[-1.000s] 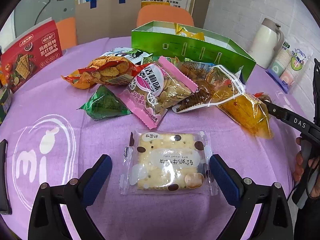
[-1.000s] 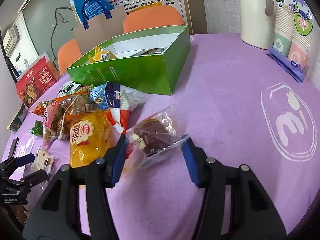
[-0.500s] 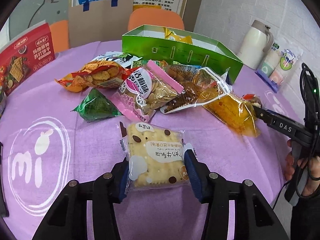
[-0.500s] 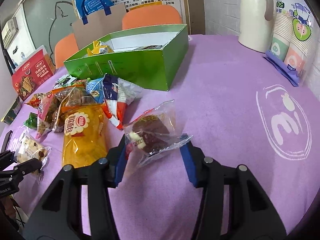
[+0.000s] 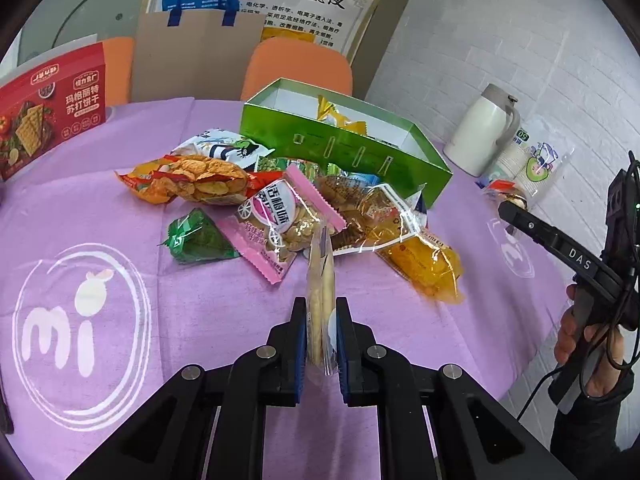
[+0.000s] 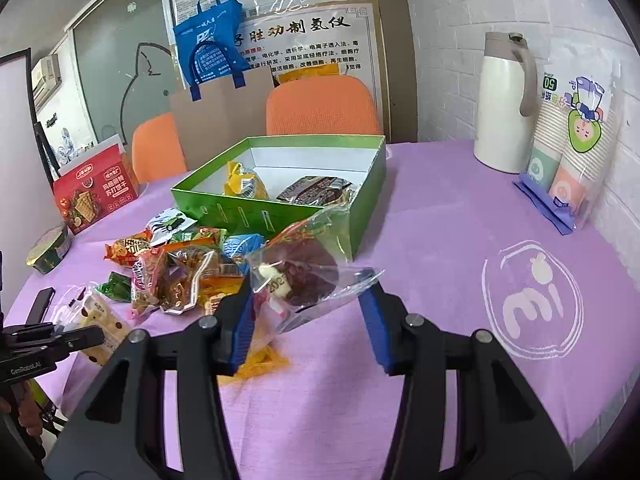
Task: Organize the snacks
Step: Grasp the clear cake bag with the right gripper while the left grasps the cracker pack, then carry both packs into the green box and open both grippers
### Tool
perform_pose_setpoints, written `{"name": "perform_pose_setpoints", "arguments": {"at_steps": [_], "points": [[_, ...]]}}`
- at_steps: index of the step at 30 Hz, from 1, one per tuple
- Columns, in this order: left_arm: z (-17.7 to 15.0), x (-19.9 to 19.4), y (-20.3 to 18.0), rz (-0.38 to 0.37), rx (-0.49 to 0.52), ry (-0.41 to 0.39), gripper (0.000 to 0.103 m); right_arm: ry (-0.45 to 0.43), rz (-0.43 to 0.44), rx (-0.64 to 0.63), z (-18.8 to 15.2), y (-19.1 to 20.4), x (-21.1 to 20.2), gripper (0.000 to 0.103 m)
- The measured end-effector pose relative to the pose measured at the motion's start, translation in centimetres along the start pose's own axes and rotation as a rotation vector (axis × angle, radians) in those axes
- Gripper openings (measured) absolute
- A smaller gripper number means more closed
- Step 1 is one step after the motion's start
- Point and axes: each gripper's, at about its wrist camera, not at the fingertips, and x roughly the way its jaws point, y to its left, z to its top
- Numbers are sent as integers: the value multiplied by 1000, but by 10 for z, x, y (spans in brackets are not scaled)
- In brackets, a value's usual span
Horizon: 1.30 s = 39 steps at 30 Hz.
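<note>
My left gripper (image 5: 321,322) is shut on a clear packet of cream crackers (image 5: 320,268), held edge-on above the purple tablecloth. The same packet (image 6: 100,320) shows at the lower left of the right wrist view. My right gripper (image 6: 307,320) is shut on a clear bag with a chocolate cake (image 6: 306,276), lifted off the table in front of the green box (image 6: 248,212). The open green box (image 5: 348,152) holds a yellow packet (image 6: 242,182) and a dark packet (image 6: 316,190). A pile of snack bags (image 5: 280,208) lies in front of it.
A white thermos (image 6: 506,104) and a pack of paper cups (image 6: 572,152) stand at the back right by the wall. A red cracker box (image 5: 48,108) stands at the far left, a round tin (image 6: 48,248) near it. Orange chairs (image 6: 320,108) stand behind the table.
My left gripper closed on the cracker packet, lifted it and turned it edge-on. My right gripper rose with the cake bag and moved nearer the green box.
</note>
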Motion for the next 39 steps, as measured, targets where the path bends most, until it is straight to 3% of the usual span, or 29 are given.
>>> {"name": "perform_pose_setpoints", "arguments": {"at_steps": [8, 15, 21, 26, 34, 39], "points": [[-4, 8, -9, 36, 52, 14, 17, 45, 33, -4, -9, 10, 15, 51], [7, 0, -7, -41, 24, -3, 13, 42, 38, -15, -3, 10, 15, 51], [54, -14, -25, -54, 94, -87, 13, 12, 55, -27, 18, 16, 20, 51], [105, -2, -33, -53, 100, -129, 13, -8, 63, -53, 39, 22, 32, 51], [180, 52, -20, -25, 32, -130, 13, -3, 50, -56, 67, 16, 75, 51], [204, 91, -13, 0, 17, -96, 13, 26, 43, -50, 76, 7, 105, 51]]}}
